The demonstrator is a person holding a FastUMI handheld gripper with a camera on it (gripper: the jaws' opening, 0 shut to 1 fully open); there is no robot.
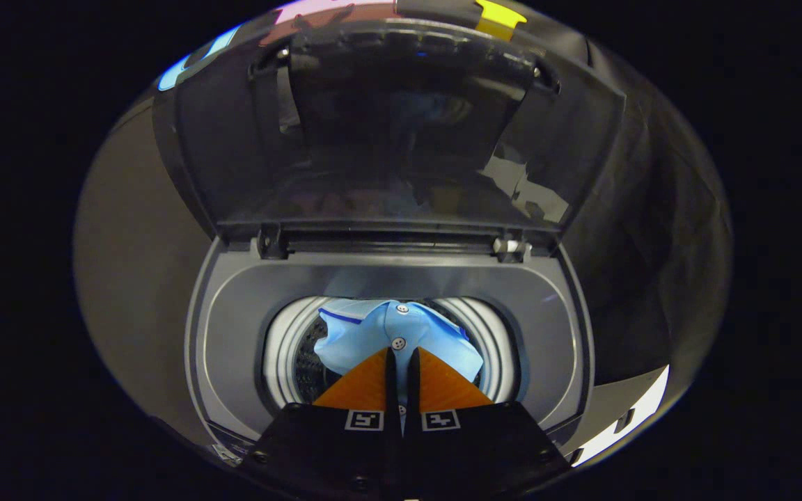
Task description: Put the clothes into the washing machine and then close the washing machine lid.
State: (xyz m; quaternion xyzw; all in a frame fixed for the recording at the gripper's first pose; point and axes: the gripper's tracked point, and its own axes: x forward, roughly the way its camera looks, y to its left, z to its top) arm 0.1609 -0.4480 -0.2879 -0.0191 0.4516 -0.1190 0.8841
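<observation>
Between the fingers: a fold of the light blue button-up cotton shirt (pixel 401 332) with a darker blue stripe is pinched; the claw (pixel 401 356) is clenched on the cloth, its two fingers drawn nearly together with only a thin slit left, and fabric shows in that slit.
Shirt position: it hangs from the fingertips over the mouth of the round drum (pixel 289 355), whose ribbed pale wall curves on both sides of the fingers and whose dark perforated inside shows beside the left finger.
Shirt orientation: the placket with its white buttons runs straight ahead from the fingertips, so the long axis seems to point away from the claw toward the hinge; the bunching makes this hard to say for sure. One button sits just ahead of the fingertips, another farther beyond.
Shirt spread: crumpled cloth fans out to both sides of the fingers, the striped edge to the left.
Washing machine: the dark grey top-loading plastic washing machine (pixel 234 327) surrounds the drum with a smooth sloping collar.
Lid: the dark tinted glossy lid (pixel 401 132) stands raised well beyond the fingers, hinged at the far rim of the opening, its inner face turned toward the claw and showing faint reflections.
</observation>
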